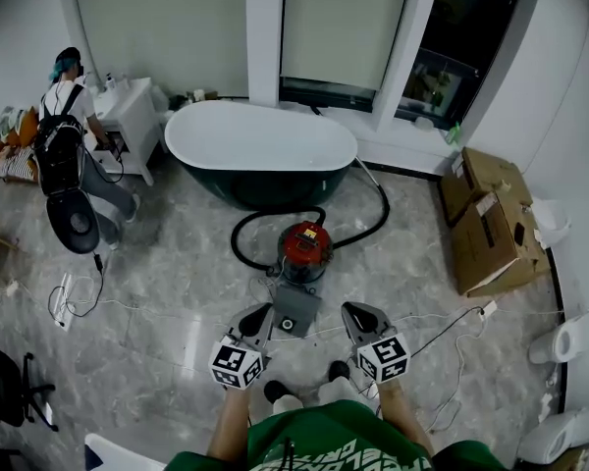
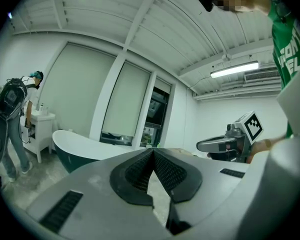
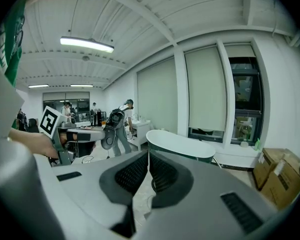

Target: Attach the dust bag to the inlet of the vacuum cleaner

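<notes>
No text can be read in full. White lettering on the person's green shirt (image 1: 326, 451), nearer than the red vacuum cleaner (image 1: 302, 253), is cut off. The yellow label (image 1: 310, 232) on top of the cleaner is too small.

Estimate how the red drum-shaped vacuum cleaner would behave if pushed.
The red drum-shaped vacuum cleaner probably slides or rolls rather than tips: it sits squat on smooth marble-look floor. Its looped black hose looks flexible and would likely drag along.

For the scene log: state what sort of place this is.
Probably a bathroom set up as a showroom or test space, not a home: a freestanding bathtub, a white washstand beside it, and cardboard boxes and loose cables on the stone-look floor.
</notes>
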